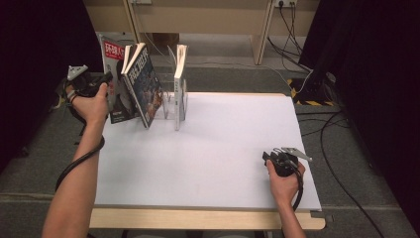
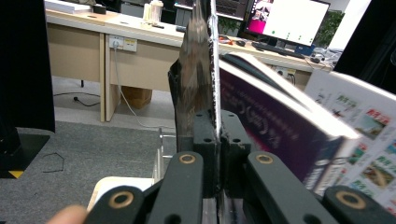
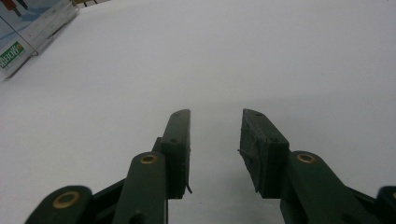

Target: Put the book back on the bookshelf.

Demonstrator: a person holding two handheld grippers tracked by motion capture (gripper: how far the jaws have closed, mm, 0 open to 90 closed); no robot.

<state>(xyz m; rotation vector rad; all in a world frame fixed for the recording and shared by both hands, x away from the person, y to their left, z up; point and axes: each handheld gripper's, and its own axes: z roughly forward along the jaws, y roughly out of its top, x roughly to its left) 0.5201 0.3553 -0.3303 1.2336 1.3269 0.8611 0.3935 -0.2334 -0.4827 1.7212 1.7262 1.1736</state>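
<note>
The left tongs (image 1: 105,79) were clenched on the edge of a thin magazine (image 1: 115,82), the one with the red masthead at the far left end of the clear rack (image 1: 174,105) at the counter's (image 1: 218,163) back left corner. In the left gripper view the pads met tight on the magazine (image 2: 198,70) seen edge-on, with a thicker purple-covered book (image 2: 275,126) leaning just beside it. Besides that magazine, the rack held 2 more: a dark-covered book (image 1: 146,91) tilted against it and a white-spined book (image 1: 180,74) standing upright. The right tongs (image 1: 275,157) rested released near the counter's front right, jaws apart over bare white surface (image 3: 210,70) with nothing between them. The step in hand looked like drawing the magazine out of the rack, or settling it in; which could not be told. The next move called for a steady grip and a clean line along the slot, so the leaning neighbour did not topple or drag along.
</note>
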